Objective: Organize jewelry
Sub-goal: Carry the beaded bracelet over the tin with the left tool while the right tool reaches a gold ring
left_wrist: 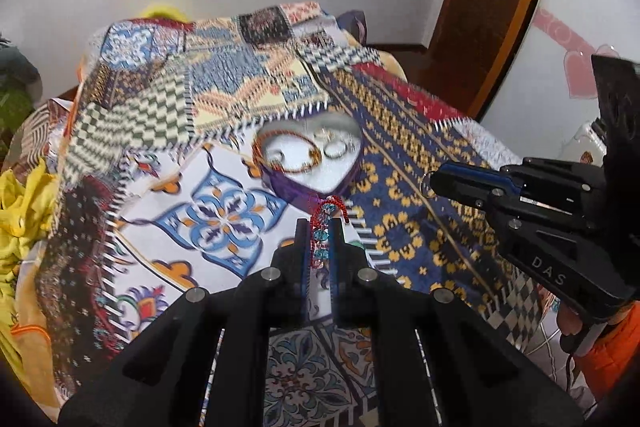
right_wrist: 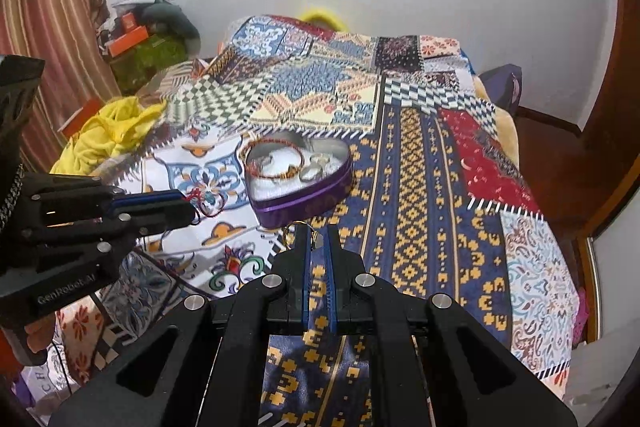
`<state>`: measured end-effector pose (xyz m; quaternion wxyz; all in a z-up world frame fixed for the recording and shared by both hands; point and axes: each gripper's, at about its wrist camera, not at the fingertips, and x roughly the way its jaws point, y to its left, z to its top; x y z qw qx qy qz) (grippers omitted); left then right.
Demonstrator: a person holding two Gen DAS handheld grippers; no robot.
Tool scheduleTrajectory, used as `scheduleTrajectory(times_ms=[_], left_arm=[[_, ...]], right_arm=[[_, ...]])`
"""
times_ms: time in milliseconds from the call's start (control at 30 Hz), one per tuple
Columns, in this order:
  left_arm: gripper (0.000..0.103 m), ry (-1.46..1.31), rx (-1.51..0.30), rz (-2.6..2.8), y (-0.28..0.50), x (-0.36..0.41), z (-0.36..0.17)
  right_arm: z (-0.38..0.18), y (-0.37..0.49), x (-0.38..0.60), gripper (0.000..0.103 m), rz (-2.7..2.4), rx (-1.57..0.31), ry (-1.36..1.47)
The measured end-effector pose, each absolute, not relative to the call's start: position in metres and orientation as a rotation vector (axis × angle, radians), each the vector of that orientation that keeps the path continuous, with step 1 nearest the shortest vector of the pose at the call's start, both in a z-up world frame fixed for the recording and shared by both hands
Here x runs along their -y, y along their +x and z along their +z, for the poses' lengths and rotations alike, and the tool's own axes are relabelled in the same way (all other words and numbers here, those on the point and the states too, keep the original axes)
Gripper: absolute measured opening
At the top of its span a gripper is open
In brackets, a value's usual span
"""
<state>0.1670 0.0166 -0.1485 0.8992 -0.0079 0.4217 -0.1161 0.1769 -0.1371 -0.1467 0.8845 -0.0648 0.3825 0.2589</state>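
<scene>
Red-and-turquoise beaded bracelet [left_wrist: 325, 223] loops, pinched in left tool [left_wrist: 320, 227].

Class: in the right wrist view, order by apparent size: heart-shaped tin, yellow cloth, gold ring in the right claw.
1. Heart-shaped tin and yellow cloth: alike, unranked.
2. Gold ring, smallest, though nearest the camera.

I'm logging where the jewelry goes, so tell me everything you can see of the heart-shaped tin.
The heart-shaped metal tin has purple side walls and a pale silvery inside. It sits open, no lid visible, upright on the patchwork bedspread. Inside lie a thin red-and-gold bangle and silver rings. Neither gripper touches it.
</scene>
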Motion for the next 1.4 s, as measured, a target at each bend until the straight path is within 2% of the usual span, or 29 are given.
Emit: scheduleTrajectory(times_ms=[533, 933, 1200, 1300, 1400], left_arm=[[0.007, -0.036, -0.758, -0.219, 0.184, -0.032, -0.111], [0.007, -0.082, -0.821, -0.221, 0.227, -0.037, -0.134], [0.007, -0.096, -0.831, -0.222, 0.227, -0.039, -0.141], [0.007, -0.096, -0.837, -0.220, 0.223, -0.039, -0.143], [0.007, -0.088, -0.840, -0.216, 0.218, -0.040, -0.144]], right_arm=[[-0.117, 0.194, 0.123, 0.006, 0.550, -0.708, -0.128], [-0.141, 0.220, 0.103, 0.006, 0.568, -0.772, -0.143], [-0.159, 0.211, 0.111, 0.006, 0.613, -0.852, -0.176], [-0.168, 0.208, 0.110, 0.009, 0.639, -0.902, -0.179], [-0.177, 0.210, 0.108, 0.018, 0.648, -0.941, -0.174]])
